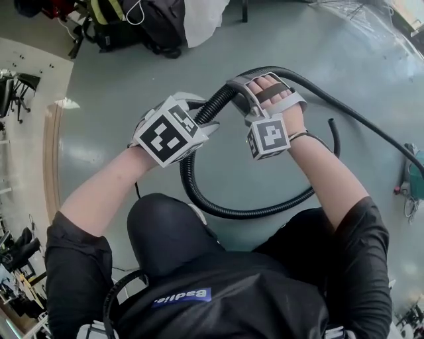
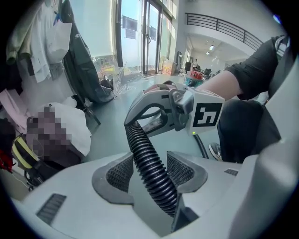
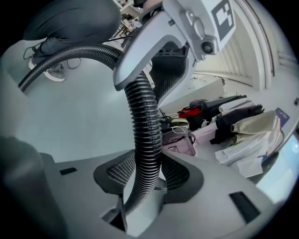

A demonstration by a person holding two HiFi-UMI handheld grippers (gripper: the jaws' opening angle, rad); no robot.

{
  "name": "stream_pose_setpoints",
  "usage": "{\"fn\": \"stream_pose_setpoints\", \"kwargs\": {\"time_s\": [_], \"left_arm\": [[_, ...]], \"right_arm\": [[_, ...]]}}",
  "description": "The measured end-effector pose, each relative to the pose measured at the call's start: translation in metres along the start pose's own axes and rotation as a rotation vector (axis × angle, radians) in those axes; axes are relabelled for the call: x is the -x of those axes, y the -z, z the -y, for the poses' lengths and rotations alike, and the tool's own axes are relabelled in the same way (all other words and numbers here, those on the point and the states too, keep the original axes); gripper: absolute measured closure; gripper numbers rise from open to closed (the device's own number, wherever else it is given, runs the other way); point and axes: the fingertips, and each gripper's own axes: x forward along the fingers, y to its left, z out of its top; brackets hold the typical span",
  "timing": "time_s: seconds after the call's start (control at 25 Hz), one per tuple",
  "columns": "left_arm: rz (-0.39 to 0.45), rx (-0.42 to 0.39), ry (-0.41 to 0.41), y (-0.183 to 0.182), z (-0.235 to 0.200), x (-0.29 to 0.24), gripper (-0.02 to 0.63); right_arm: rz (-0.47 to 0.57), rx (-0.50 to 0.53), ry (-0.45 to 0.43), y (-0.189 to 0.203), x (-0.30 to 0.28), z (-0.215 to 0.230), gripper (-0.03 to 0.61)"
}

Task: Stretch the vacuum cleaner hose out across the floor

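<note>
The black ribbed vacuum hose point(image 1: 225, 212) curls in a loop on the grey floor in front of the person's knee, and a further run of it point(image 1: 371, 126) trails off to the right. Both grippers hold it up, close together, on one short stretch. My left gripper point(image 1: 202, 116) is shut on the hose point(image 2: 152, 168), which passes between its meshed pads point(image 2: 119, 175). My right gripper point(image 1: 237, 89) is shut on the hose point(image 3: 144, 140) just beyond. In the left gripper view the right gripper point(image 2: 156, 109) faces it, and in the right gripper view the left gripper point(image 3: 140, 60) does.
Dark bags and a white sack point(image 1: 199, 20) lie on the floor at the back. A pale wall edge point(image 1: 52, 165) runs along the left. Clothes are piled up point(image 3: 243, 126) beside the right gripper. Something teal point(image 1: 416, 179) sits at the right edge.
</note>
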Motion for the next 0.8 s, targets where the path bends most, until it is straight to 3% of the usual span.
{"fn": "stream_pose_setpoints", "kwargs": {"time_s": [0.24, 0.36, 0.4, 0.44, 0.52, 0.64, 0.8], "left_arm": [[0.049, 0.076, -0.002, 0.007, -0.003, 0.01, 0.379], [0.124, 0.043, -0.067, 0.006, -0.011, 0.004, 0.377], [0.135, 0.019, -0.104, 0.006, -0.014, 0.003, 0.367], [0.141, 0.004, -0.137, 0.007, -0.015, 0.002, 0.303], [0.168, 0.024, -0.162, 0.012, -0.011, 0.0, 0.271], [0.214, 0.121, -0.131, 0.033, 0.005, -0.009, 0.244], [0.164, 0.188, -0.073, 0.068, 0.019, -0.026, 0.239]], "right_arm": [[0.002, -0.029, -0.019, -0.013, -0.01, 0.002, 0.422], [-0.057, -0.078, 0.014, -0.004, -0.014, 0.011, 0.418], [-0.083, -0.093, 0.03, 0.001, -0.016, 0.016, 0.416], [-0.11, -0.111, 0.045, 0.007, -0.017, 0.022, 0.415], [-0.161, -0.17, 0.074, 0.021, -0.018, 0.038, 0.414], [-0.234, -0.3, 0.124, 0.044, -0.014, 0.069, 0.411], [-0.342, -0.505, 0.2, 0.081, -0.007, 0.111, 0.408]]}}
